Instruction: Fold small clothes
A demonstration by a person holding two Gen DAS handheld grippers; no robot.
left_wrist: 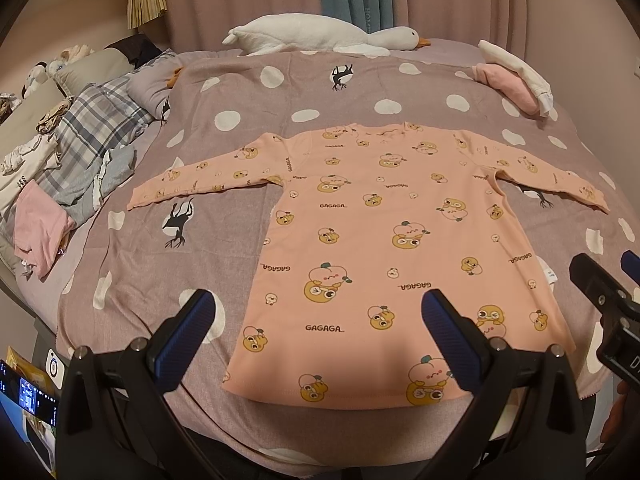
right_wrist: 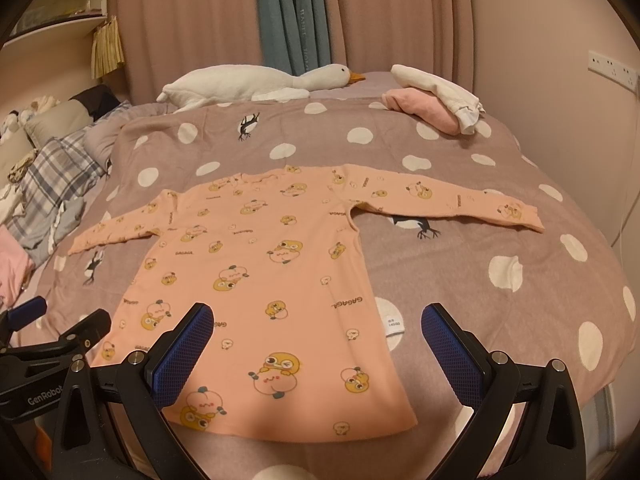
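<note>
Peach shirt (left_wrist: 384, 240) spread flat mid-frame, 2 sleeves out, ready for folding. My left gripper (left_wrist: 318, 330) and right gripper (right_wrist: 318, 330) spread, empty, poised over hem.

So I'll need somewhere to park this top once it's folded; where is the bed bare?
Bare bedspread lies right of the peach long-sleeved top, below its right sleeve, and between its collar and the white goose plush. Crowded: the plaid and pink laundry pile at left, and the folded pink and white clothes at the far right.

Dim warm indoor light, soft shadows near the lens, strong fisheye bending, dark vignetted corners
</note>
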